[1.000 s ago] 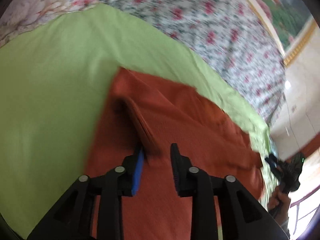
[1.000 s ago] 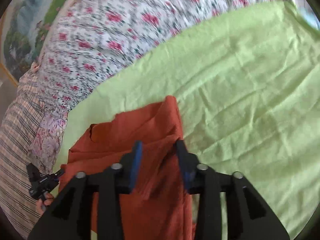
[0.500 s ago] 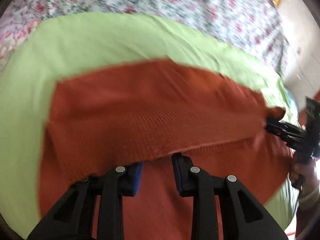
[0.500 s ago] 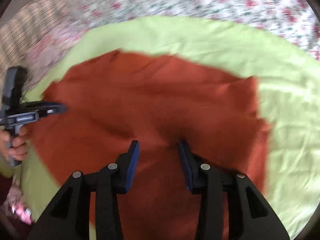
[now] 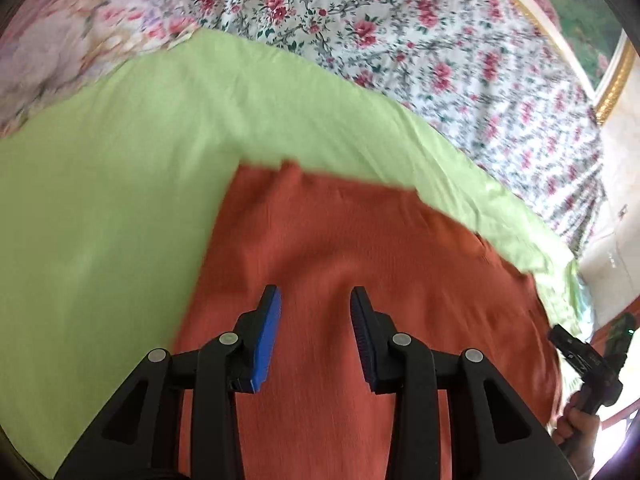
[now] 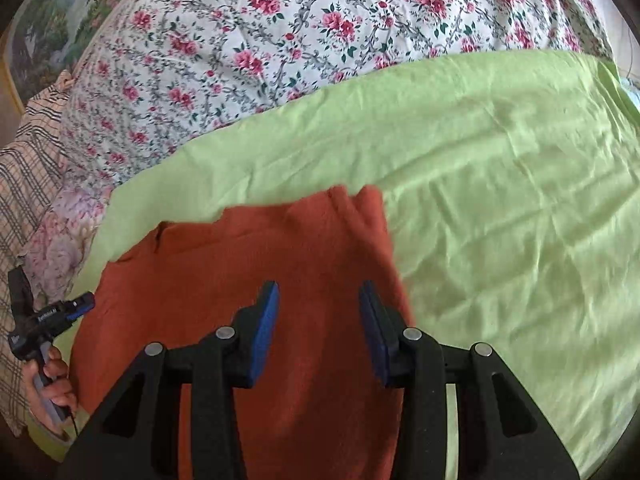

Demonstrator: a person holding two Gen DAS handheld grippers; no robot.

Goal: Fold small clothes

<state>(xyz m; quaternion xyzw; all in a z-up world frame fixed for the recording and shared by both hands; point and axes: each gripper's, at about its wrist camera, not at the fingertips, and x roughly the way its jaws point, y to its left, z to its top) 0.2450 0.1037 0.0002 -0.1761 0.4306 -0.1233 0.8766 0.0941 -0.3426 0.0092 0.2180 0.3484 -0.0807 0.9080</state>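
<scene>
A rust-orange knit garment [image 5: 360, 240] lies spread on a light green sheet [image 5: 120, 160]. My left gripper [image 5: 316, 300] hovers over the garment's near part; its jaws are opening and no fold shows between the blue pads. In the right wrist view the same garment [image 6: 260, 264] lies flat under my right gripper [image 6: 318, 294], whose jaws stand apart with only flat cloth behind them. Each view catches the other gripper at the garment's side: the right gripper [image 5: 576, 354] at the right edge, the left gripper [image 6: 82, 304] at the left edge.
The green sheet [image 6: 500, 200] covers a bed with a floral bedspread [image 6: 280, 40] beyond it. A plaid cloth [image 6: 24, 184] lies at the far left. A gold picture frame [image 5: 612, 80] hangs on the wall. A person's hand [image 6: 52, 376] grips the left handle.
The left gripper held a raised fold a second ago; the cloth was stretched wide between both grippers half a second ago. Now it lies flat and both sets of jaws hover above it.
</scene>
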